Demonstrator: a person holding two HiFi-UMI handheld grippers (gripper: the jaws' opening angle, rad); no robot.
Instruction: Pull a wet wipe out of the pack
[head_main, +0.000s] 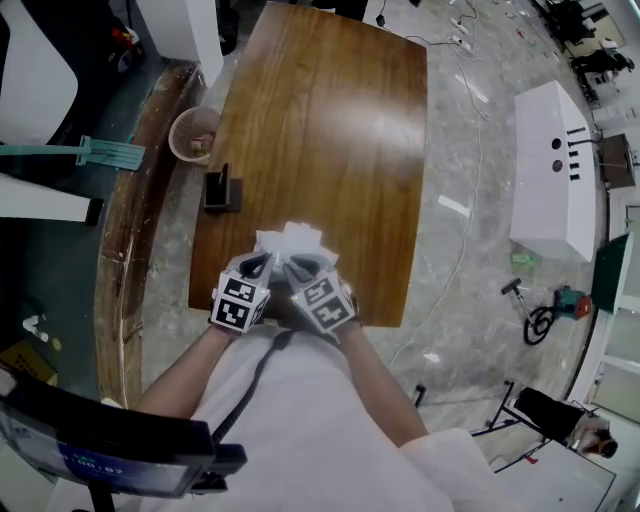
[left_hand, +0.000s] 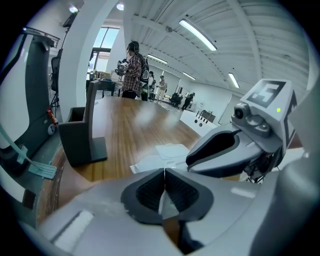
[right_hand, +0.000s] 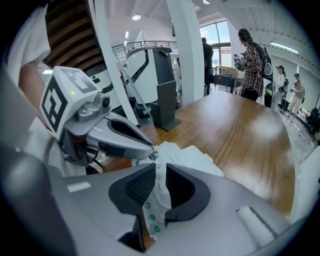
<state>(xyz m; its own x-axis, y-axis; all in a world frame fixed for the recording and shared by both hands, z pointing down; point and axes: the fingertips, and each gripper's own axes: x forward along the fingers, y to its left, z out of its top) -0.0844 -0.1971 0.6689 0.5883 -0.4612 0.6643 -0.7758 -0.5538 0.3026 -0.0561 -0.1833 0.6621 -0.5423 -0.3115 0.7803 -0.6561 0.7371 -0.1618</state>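
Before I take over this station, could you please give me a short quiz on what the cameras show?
1. True or false: the stand is on the table.
2. What sits between the jaws of the right gripper? A: nothing. B: a dotted sheet. C: the stand.
3. Are the jaws of the left gripper apart or together?

Key: 1 true. 2 B. 3 together, seemingly on a pale sliver of the dotted sheet.
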